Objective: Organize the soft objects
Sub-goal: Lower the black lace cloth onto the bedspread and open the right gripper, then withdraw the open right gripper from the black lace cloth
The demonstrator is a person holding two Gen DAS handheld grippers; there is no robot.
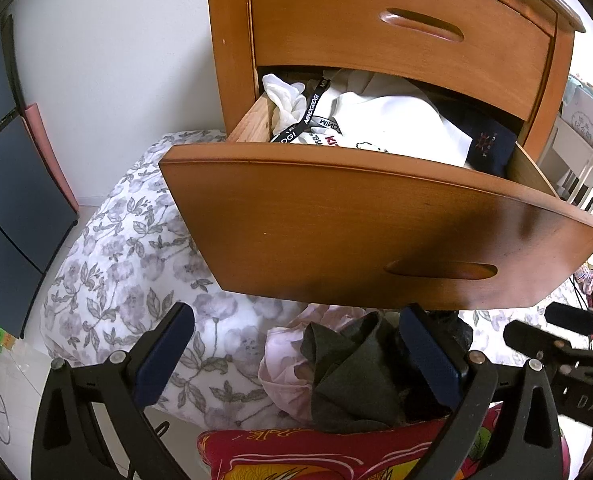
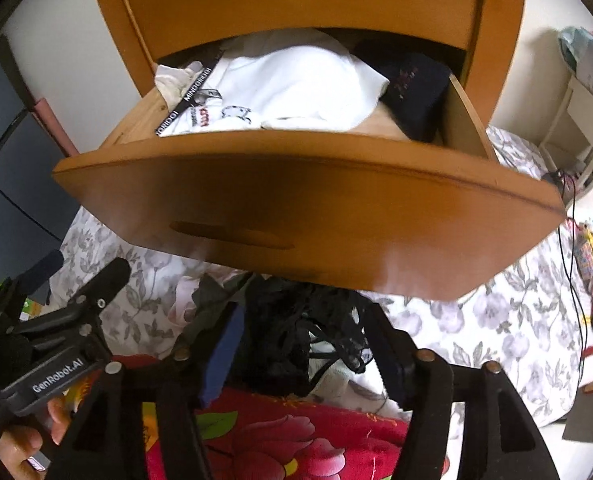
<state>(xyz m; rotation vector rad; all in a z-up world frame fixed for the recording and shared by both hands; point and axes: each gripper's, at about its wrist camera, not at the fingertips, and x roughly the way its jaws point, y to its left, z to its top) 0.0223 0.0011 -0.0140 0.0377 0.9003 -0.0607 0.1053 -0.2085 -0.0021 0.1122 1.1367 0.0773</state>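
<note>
A wooden drawer (image 1: 336, 224) is pulled open from the dresser; it also shows in the right wrist view (image 2: 296, 200). White clothes (image 1: 380, 120) and a navy cloth (image 1: 490, 144) lie inside it. My left gripper (image 1: 296, 356) is open below the drawer front, its jaws either side of a dark grey cloth (image 1: 348, 376) and a pink cloth (image 1: 284, 376). My right gripper (image 2: 308, 356) is open wide around a black lace garment (image 2: 296, 328); I cannot tell whether the pads touch it.
A floral quilt (image 1: 128, 264) covers the bed under the drawer. A red flowered cushion (image 2: 296, 436) lies nearest me. Dark cabinet panels (image 1: 12, 200) stand at the left. White shelving (image 2: 584, 128) and a black cable (image 2: 572, 240) are at the right.
</note>
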